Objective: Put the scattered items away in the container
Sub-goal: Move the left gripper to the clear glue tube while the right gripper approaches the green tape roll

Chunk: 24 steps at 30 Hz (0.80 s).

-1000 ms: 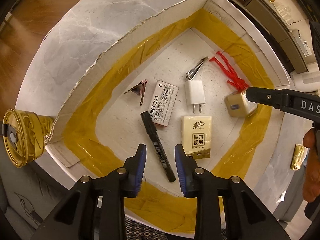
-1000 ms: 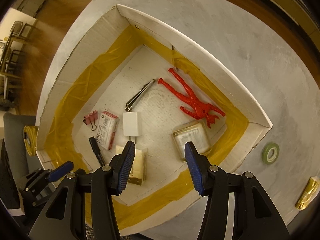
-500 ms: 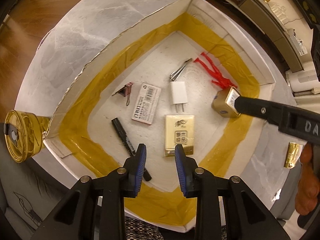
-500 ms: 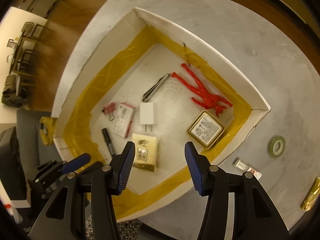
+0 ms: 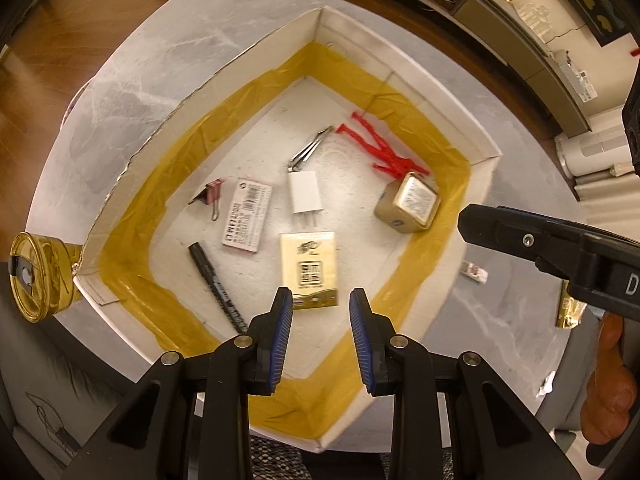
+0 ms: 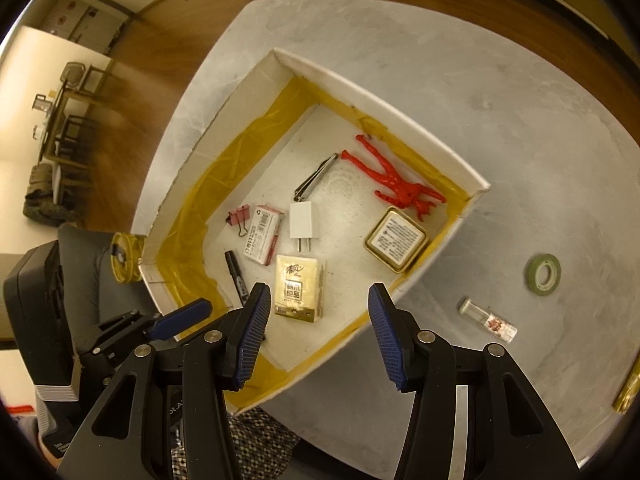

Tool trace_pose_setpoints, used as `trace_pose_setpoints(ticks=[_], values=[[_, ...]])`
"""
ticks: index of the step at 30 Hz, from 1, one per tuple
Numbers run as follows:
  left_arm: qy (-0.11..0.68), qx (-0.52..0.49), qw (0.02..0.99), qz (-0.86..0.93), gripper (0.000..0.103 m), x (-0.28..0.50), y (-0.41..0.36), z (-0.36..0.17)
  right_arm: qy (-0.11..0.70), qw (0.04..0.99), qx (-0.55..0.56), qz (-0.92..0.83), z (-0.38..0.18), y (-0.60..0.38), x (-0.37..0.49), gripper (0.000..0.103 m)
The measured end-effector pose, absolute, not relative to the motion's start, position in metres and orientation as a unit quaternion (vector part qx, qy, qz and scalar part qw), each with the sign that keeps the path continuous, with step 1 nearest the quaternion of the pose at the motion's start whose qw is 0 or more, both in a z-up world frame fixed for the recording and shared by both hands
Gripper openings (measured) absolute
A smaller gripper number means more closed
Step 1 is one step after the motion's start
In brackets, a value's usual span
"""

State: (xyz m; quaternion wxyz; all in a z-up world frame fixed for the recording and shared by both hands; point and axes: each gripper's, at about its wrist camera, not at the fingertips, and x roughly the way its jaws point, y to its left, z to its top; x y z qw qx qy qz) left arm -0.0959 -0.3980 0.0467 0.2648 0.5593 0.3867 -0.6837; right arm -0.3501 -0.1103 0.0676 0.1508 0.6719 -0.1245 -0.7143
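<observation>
Both claws hang empty above the container: the right gripper (image 6: pixel 316 332) has its jaws wide apart, the left gripper (image 5: pixel 320 336) keeps a narrower gap.

Under them a round grey marble table (image 6: pixel 480 92) stands on a brown wooden floor (image 6: pixel 152 52), chairs off at 9 o'clock in the right wrist view.

On the table sits one white box (image 6: pixel 384 98), its inner walls lined with yellow tape, one corner pointing to 12 o'clock. Inside lie eight items: one red figure (image 6: pixel 394 182), long axis running from 11 to 4 o'clock, legs toward 11; one gold tin (image 6: pixel 396 238) just below it at the 3 o'clock wall; one tissue pack (image 6: pixel 299 288), lengthwise 12 to 6; one staple box (image 6: pixel 262 236); one white charger (image 6: pixel 303 220), prongs toward 6; one black marker (image 6: pixel 236 276), cap end toward 11; one nail clipper (image 6: pixel 316 178), slanting toward 1; one pink binder clip (image 6: pixel 239 216).

Outside, at 3 to 4 o'clock on bare marble, are one green tape roll (image 6: pixel 543 274), one small clear bottle (image 6: pixel 488 320) and one gold wrapper (image 5: pixel 568 312); a yellow tape roll (image 5: pixel 38 276) stands at the box's 9 o'clock corner
</observation>
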Motion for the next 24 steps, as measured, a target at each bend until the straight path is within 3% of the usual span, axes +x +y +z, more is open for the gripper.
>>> trace_pose_setpoints(ticks=[24], values=[[0.384, 0.519, 0.172, -0.744, 0.031, -0.189, -0.295, 0.079, -0.210, 0.044, 0.640, -0.738, 0.076, 0.059, -0.296, 0.054]])
